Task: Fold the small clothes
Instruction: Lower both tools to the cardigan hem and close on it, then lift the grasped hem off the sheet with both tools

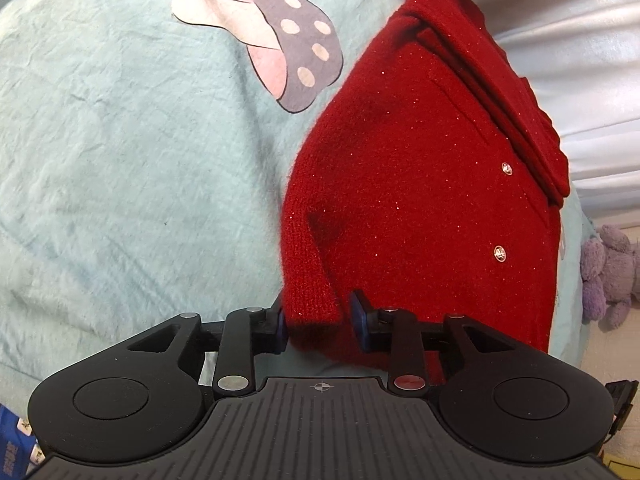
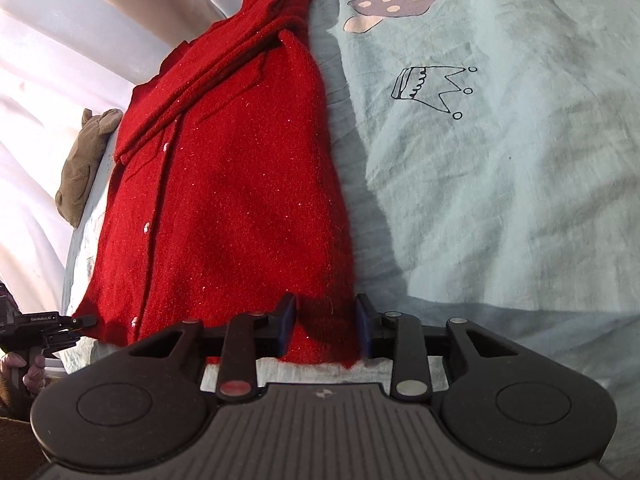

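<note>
Cardigan (image 1: 420, 184), red knit with a faint glitter, lies flat on a pale teal bedsheet (image 1: 120, 140). Sleeves folded across the upper part in a layered band. Small silver buttons (image 1: 507, 168) down the front placket. Bottom hem toward both cameras.

Left gripper (image 1: 318, 322): fingers (image 1: 358, 314) part-open, straddling a raised tuck of the hem at one bottom corner of the garment. Red fabric sits between the blue pads; a narrow gap shows on at least one side, so a firm pinch cannot be told.

Right gripper (image 2: 327, 322): fingers (image 2: 288, 320) likewise part-open over the other bottom corner, hem edge between them. Left pad looks against the knit, right pad at the very edge of the fabric; whether it presses, cannot tell.

In the right wrist view the other gripper appears at far left, its tip at the cardigan's hem, with a hand (image 2: 28, 368) on its handle.

Sheet print: a spotted mushroom (image 1: 280, 40) near the cardigan's upper end, a line-drawn crown (image 2: 434, 88) further off to the side. Sheet wrinkled, strong sunlight and hard shadow beside the garment.

Beyond the bed edge: a purple plush toy (image 1: 608, 272) in the left wrist view, an olive-brown plush (image 2: 86, 168) beside the cardigan's far side in the right wrist view, white curtain (image 2: 48, 80) behind.
</note>
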Action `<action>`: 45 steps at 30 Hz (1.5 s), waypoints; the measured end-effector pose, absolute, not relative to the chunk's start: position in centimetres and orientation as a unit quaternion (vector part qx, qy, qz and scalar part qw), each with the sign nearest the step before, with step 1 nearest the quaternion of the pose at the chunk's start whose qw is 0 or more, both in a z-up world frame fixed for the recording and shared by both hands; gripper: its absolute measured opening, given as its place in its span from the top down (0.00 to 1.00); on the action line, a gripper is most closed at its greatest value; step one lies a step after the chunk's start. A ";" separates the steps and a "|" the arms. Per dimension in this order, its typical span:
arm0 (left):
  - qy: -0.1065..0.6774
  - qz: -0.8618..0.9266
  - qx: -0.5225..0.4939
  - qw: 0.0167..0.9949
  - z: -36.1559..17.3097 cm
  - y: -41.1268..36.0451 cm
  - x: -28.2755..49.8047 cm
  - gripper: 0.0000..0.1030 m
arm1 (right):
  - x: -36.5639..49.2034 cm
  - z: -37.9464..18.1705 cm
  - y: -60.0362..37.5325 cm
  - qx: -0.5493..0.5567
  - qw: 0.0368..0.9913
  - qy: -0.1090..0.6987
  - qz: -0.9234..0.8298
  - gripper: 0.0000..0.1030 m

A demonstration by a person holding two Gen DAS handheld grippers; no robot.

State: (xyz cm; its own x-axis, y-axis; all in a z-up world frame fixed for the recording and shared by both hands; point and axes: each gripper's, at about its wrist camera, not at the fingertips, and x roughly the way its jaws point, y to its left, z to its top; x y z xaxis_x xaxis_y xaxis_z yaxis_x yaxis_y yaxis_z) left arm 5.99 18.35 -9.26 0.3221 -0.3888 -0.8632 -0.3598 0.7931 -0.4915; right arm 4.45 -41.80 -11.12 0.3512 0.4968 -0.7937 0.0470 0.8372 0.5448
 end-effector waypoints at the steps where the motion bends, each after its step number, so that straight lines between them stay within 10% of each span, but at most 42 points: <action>1: 0.582 -0.013 -0.323 0.747 -9.2 18.3 6.0 0.65 | 4.4 -11.1 -41.8 0.249 0.784 0.551 0.145 0.66; 10: 0.579 -0.057 -0.325 0.746 -8.0 17.9 6.5 0.85 | 5.0 -10.5 -40.8 0.236 0.780 0.558 0.159 0.87; 27: 0.437 -0.107 -0.406 0.796 -0.1 18.5 15.9 0.85 | 13.9 -3.0 -39.8 0.262 0.845 0.430 0.183 0.88; 42: 0.439 -0.021 -0.388 0.810 -5.1 19.8 26.3 0.83 | 25.2 -7.0 -38.2 0.179 0.894 0.405 0.072 0.88; 45: 0.441 -0.005 -0.375 0.815 -6.3 19.7 26.3 0.69 | 25.5 -7.7 -38.5 0.182 0.893 0.407 0.058 0.84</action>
